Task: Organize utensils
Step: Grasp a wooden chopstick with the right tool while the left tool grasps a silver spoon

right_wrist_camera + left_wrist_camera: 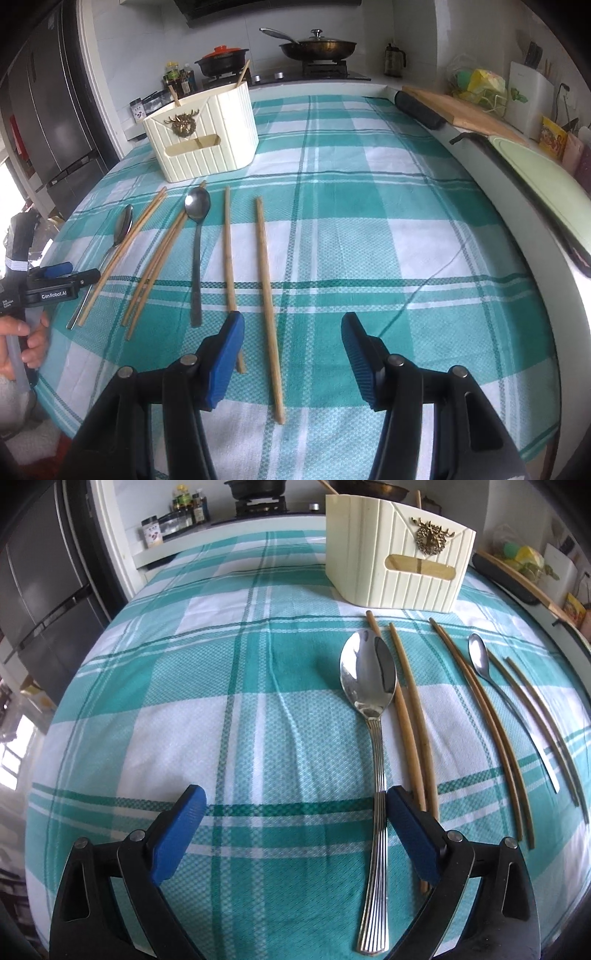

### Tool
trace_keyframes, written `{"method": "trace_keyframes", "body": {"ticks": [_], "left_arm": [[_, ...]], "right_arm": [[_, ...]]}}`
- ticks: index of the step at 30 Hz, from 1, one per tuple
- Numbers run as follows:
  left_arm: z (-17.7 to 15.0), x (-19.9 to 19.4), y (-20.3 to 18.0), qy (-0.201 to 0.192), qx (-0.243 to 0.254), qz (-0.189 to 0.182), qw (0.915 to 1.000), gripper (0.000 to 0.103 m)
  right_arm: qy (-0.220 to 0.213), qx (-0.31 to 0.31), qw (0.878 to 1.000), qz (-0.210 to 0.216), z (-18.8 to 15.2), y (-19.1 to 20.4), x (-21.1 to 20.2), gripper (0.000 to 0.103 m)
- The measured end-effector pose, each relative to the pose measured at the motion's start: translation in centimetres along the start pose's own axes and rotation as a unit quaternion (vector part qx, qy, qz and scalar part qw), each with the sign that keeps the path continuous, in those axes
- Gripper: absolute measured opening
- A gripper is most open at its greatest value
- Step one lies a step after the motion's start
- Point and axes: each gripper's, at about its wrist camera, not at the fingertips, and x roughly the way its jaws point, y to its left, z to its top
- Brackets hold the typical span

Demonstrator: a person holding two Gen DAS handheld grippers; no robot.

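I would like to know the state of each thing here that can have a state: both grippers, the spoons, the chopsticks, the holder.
left gripper: open, large spoon's handle between the jaws
right gripper: open, one chopstick between the jaws
large spoon: flat on the cloth, bowl up
small spoon: flat on the cloth
loose chopsticks: flat on the cloth
holder: upright, chopsticks already inside

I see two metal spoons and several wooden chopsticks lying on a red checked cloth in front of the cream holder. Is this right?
Not quite: the cloth is teal and white checked, not red, as the right wrist view shows. The rest holds: two metal spoons and several wooden chopsticks lie in front of the cream holder.
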Motion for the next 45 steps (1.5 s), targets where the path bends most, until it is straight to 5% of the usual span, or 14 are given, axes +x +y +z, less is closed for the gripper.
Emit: {"method": "trace_keyframes", "body": {"ticks": [12, 19, 26, 32, 38, 45], "left_arm": [[0.4, -0.3, -0.4, 0.01, 0.081, -0.007, 0.9966, 0.098], [1.3, 0.4, 0.0, 0.02, 0.066, -0.018, 0.9974, 0.098], [2.5, 1.3, 0.5, 0.015, 0.026, -0.004, 0.9995, 0.098], [2.8, 1.8, 2.5, 0.017, -0.023, 0.022, 0.9994, 0.098], [2.8, 1.6, 3.3, 0.023, -0.009, 0.017, 0.9996, 0.097], [2.6, -0.1, 2.9, 0.028, 0.057, -0.037, 0.9973, 0.097]], "right_arm": [[0.081, -0.096, 0.992, 0.001, 2.4, 1.6, 5.4, 0.027], [0.098, -0.141, 0.985, 0.001, 3.7, 2.8, 6.4, 0.023], [0.095, -0.121, 0.988, -0.007, 5.9, 2.4, 8.1, 0.007], [0.088, -0.094, 0.991, -0.046, 5.6, 0.7, 7.8, 0.005], [0.097, -0.088, 0.99, -0.045, 5.4, -0.1, 7.3, 0.005], [0.126, -0.081, 0.989, 0.001, 5.9, -0.6, 7.0, 0.028]]}}
